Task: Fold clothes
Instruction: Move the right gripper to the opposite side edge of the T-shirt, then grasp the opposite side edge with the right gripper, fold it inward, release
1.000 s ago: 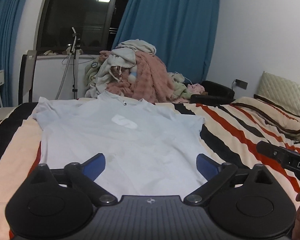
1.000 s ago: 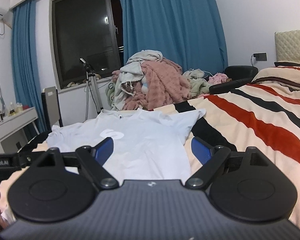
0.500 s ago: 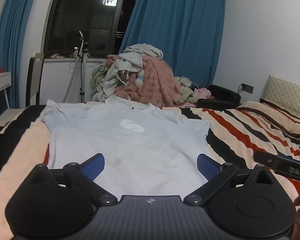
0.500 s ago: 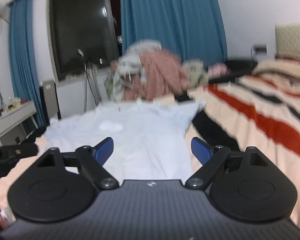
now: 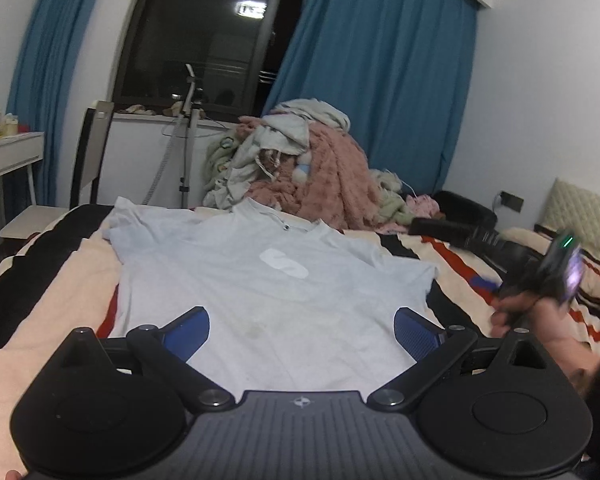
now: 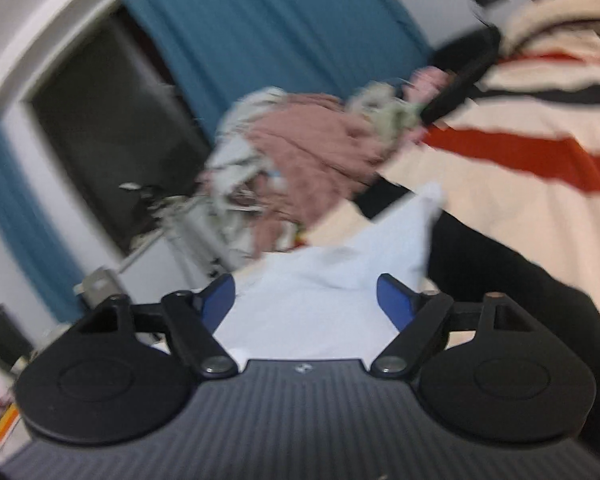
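- Pale blue short-sleeved cotton T-shirt (image 5: 236,288) spread flat, front up, on the cream, red and black striped bed cover (image 5: 40,304); white logo on the chest, faint stain low down, just ahead of the fingertips.
- Left gripper (image 5: 302,330) spread wide, blue pads (image 5: 188,332) over the shirt's hem, pinching nothing.
- Right gripper (image 6: 306,298) tilted, blurred, jaws just been closing yet apart; sleeve (image 6: 412,236) lying ahead between the fingers, ungripped.
- Heaped pink blanket and mixed laundry (image 5: 300,172) far beyond the collar.
- Only in the left view: whole shirt, plus a hand (image 5: 516,312) gripping the other tool, right of the fingers.
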Demonstrator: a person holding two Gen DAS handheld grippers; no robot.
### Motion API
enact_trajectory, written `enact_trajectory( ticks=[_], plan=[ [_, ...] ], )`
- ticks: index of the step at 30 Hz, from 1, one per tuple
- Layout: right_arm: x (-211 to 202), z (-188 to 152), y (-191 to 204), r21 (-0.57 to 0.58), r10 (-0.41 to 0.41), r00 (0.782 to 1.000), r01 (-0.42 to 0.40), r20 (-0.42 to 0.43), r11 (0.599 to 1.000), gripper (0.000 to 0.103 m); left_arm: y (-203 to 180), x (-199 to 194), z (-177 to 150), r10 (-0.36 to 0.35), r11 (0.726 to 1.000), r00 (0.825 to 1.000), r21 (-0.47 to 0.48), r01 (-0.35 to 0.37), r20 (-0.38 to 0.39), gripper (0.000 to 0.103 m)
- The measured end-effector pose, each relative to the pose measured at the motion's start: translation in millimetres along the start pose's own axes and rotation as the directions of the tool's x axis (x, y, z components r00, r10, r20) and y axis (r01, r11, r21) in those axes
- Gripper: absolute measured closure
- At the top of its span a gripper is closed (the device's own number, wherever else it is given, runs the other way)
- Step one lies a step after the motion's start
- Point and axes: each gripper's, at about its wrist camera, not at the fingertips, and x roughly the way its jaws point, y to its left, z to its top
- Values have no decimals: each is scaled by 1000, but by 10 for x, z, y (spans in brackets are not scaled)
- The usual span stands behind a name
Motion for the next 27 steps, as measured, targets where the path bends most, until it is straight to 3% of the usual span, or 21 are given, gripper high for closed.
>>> enact_trajectory(
  ticks=[4,8,11,15,20,23,24,25,27],
  plan=[
    [548,-52,-448,85,-25,1000,26,-15,996,32,39,103,-10,9,1000,1000,-7,-10,-4,3],
    [1148,-74,-787,95,-12,999,17,-52,995,32,65,400,-59,37,999,998,-2,-37,-51,3],
    [1567,-65,-976,133,48,997,-40,-58,990,32,91,656,-79,49,998,993,-35,-53,-107,4],
    [1961,-18,-1076,99,124,992,-119,-39,988,32,128,968,-98,69,995,984,-60,-80,-162,4],
    [2194,36,-1228,170,155,988,-156,19,973,40,184,1350,-134,106,988,971,-85,-127,-216,4],
    [2311,159,-1212,170,118,993,-121,30,978,48,192,1552,-132,111,985,956,-97,-142,-270,8],
    [2351,207,-1186,155,85,996,-87,25,984,59,190,1575,-124,109,985,957,-98,-140,-269,8],
    [2381,251,-1151,143,41,999,-43,11,989,78,188,1597,-117,108,985,957,-99,-138,-269,8],
    [2422,334,-1043,100,-45,999,46,-16,994,92,174,1570,-98,120,987,961,-72,-142,-249,8]
  ],
)
